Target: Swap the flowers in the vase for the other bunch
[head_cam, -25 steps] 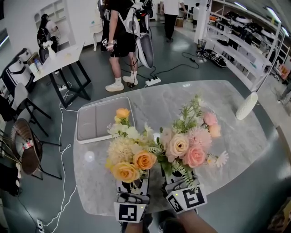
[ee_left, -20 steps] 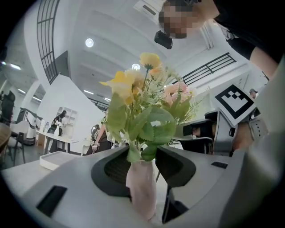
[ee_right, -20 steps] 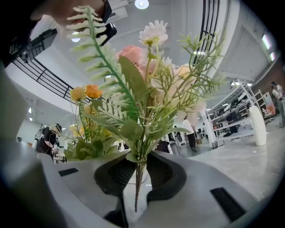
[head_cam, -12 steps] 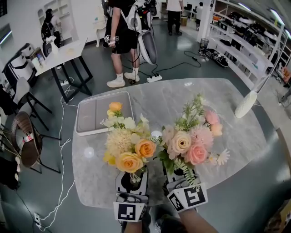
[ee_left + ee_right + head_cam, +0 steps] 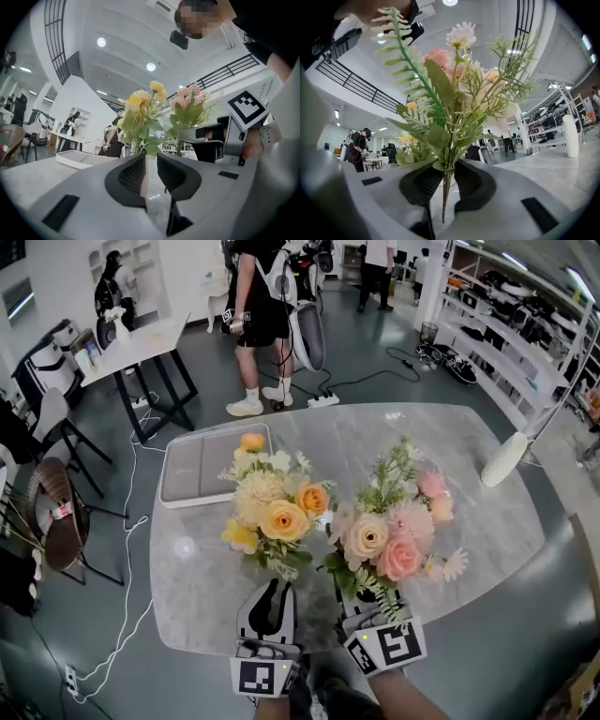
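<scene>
The yellow bunch (image 5: 274,512) is seen upright on the table (image 5: 469,521), just ahead of the left gripper (image 5: 272,589) and clear of it. That gripper's jaws have just been closing and are kept narrowly apart, with nothing between them. The pink bunch (image 5: 389,526) is held by its stems in the right gripper (image 5: 364,606), just beside the yellow bunch. The clamped stems are shown only in the right gripper view; in the head view they are covered by blooms. What the yellow bunch stands in cannot be told. The table is of pale marble, and a grey tray (image 5: 202,465) is laid at its far left. Beyond it, a grey floor (image 5: 375,352), a white desk (image 5: 141,338), shelves (image 5: 525,324) and standing people (image 5: 262,306) are seen.
</scene>
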`<state>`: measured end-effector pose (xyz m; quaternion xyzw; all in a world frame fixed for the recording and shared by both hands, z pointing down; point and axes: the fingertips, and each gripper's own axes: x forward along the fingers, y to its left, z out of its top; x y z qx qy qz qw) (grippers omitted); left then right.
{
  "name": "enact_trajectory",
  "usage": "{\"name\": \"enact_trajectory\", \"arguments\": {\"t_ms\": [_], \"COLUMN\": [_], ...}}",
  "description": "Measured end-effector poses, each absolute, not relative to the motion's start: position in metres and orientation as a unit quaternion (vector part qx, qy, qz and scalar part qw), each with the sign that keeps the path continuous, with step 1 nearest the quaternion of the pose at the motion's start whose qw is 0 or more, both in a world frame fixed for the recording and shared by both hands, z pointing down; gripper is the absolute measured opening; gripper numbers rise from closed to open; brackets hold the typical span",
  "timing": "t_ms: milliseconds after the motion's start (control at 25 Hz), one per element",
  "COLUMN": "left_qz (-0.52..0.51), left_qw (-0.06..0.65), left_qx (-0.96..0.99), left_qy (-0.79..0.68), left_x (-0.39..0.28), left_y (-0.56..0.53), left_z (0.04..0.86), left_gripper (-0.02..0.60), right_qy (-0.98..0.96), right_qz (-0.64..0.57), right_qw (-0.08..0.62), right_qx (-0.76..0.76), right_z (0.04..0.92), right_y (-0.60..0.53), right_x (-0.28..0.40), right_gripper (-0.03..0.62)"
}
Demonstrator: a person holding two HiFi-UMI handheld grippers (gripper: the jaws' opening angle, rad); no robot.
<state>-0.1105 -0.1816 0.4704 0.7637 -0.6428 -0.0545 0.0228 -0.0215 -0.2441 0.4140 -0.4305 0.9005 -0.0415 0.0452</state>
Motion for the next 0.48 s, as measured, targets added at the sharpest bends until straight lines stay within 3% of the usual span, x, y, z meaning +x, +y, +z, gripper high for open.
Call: {"name": "enact_trajectory", "arguments": {"t_ms": [200,480], "left_qz": [-0.070,-0.084], "left_qw": [0.013,0.010], "left_qx": [0.756,0.747], "left_qy": [-0.651,-0.659], "left_x": [-0.108,-0.104], "left_y": [-0.171,-0.161], "left_z": [0.463,0.439], "left_gripper": [0.017,0.012], "right_qy": [0.905,0.910], "right_qz": [-0.037,-0.041], "right_qw": [0.044,0.038], "right_qx": [-0.422,-0.412], "right_z": [0.413,0.404], "right_y": [-0.235,-0.219], "right_x": [-0.017,-0.011], "right_gripper": [0.083,0.083]}}
